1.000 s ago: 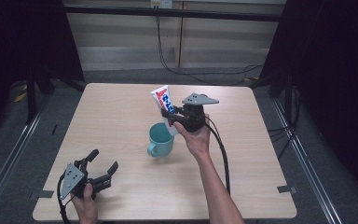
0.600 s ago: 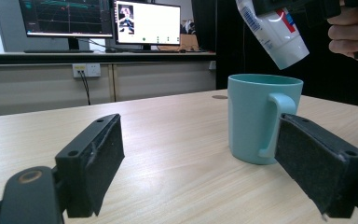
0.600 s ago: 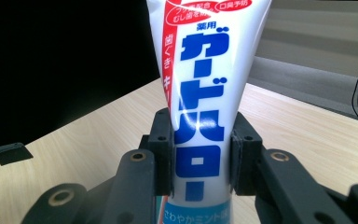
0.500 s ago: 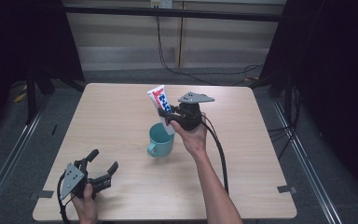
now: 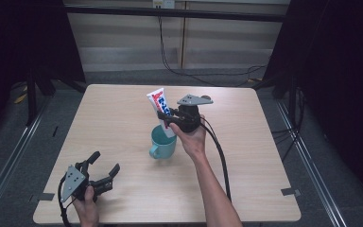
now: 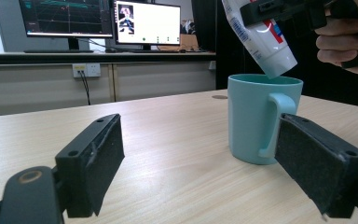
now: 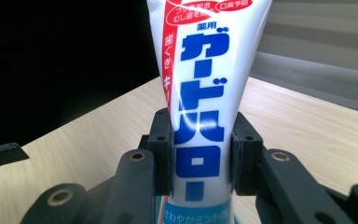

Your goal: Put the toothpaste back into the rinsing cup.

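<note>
High view, tube: tilted, long axis near upright, cap end down in mug.
Right tool: clamped on tube.
Left tool: jaws apart, empty.

Light wooden tabletop mostly bare. Teal ceramic mug stands mid-table, only upright obstacle. White toothpaste tube with blue lettering hangs tilted over mug mouth, blocks entry from above. Right gripper, hand and trailing black cable occupy strip right of mug. Left gripper near front-left edge, well apart from mug; wide free lane between.
</note>
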`<move>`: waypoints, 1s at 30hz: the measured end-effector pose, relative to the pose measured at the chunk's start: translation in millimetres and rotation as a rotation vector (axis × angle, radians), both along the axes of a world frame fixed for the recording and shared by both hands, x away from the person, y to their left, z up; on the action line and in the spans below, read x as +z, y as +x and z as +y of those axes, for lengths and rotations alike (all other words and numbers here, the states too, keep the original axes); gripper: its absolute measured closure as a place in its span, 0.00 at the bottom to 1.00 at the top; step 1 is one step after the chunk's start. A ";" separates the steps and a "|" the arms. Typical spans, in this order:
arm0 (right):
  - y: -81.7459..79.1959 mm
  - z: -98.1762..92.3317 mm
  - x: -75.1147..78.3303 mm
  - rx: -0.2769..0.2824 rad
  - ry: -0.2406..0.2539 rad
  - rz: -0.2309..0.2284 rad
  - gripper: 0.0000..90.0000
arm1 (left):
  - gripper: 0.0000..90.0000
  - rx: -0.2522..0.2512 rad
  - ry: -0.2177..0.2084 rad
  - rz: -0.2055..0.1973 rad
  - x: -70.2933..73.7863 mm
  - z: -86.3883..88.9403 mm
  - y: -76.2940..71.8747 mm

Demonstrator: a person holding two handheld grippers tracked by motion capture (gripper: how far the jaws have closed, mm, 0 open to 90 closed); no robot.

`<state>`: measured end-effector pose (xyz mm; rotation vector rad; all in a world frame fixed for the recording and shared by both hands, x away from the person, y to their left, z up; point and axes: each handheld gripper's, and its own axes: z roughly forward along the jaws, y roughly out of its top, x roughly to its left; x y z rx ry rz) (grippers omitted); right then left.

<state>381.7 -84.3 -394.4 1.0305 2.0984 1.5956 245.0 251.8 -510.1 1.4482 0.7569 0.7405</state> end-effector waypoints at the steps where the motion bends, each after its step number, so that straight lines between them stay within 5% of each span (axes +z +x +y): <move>1: 0.3 0.7 -0.4 0.003 0.000 0.003 0.75 | 0.17 0.000 0.001 0.000 0.0 0.1 0.0; 30: 5.5 4.4 -18.1 0.020 -0.036 0.047 0.74 | 0.17 -0.003 0.005 0.001 0.0 0.6 0.1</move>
